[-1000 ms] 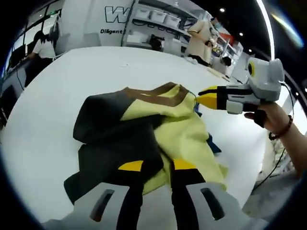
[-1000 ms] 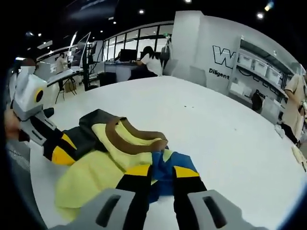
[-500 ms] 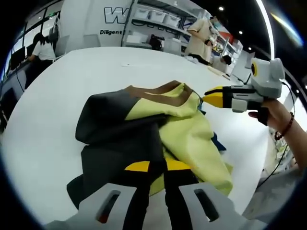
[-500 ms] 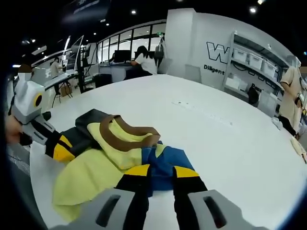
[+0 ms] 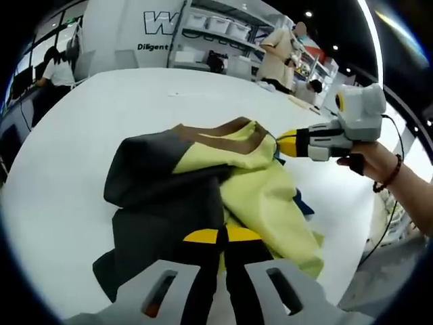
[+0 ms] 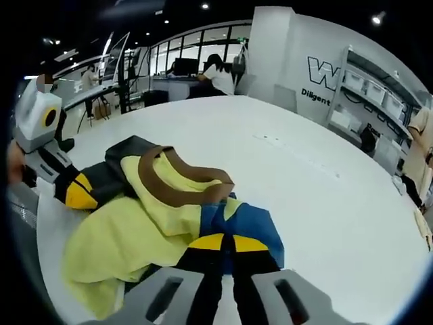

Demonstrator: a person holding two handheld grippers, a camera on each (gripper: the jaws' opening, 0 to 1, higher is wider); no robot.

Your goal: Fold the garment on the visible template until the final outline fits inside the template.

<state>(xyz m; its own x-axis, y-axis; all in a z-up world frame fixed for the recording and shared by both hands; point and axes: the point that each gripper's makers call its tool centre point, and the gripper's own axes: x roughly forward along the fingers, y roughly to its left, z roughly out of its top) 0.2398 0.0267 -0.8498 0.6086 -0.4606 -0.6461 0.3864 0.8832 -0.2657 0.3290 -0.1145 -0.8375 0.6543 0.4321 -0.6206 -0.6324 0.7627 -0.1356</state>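
A crumpled garment [image 5: 260,193] of yellow, dark grey and blue cloth with a brown collar [image 5: 216,132] lies on the white table [image 5: 74,115]. My left gripper [image 5: 222,235] is shut on its near edge, where dark and yellow cloth meet. My right gripper [image 5: 287,143] comes in from the right, held by a hand [image 5: 375,166], with its tips at the collar's side. In the right gripper view the garment [image 6: 135,227] lies bunched, and my right gripper [image 6: 226,242] is shut on its blue part [image 6: 243,218]. The left gripper [image 6: 71,195] sits at the garment's far left edge.
The white table [image 6: 325,183] stretches wide beyond the garment. Its edge runs close on the right in the left gripper view. Behind it stand shelves with bins [image 5: 216,24], a standing person [image 5: 279,54] and a seated person [image 5: 57,68] at desks.
Both grippers' jaws have closed from apart to together on the cloth. The right gripper has come nearer to the blue part and the collar.
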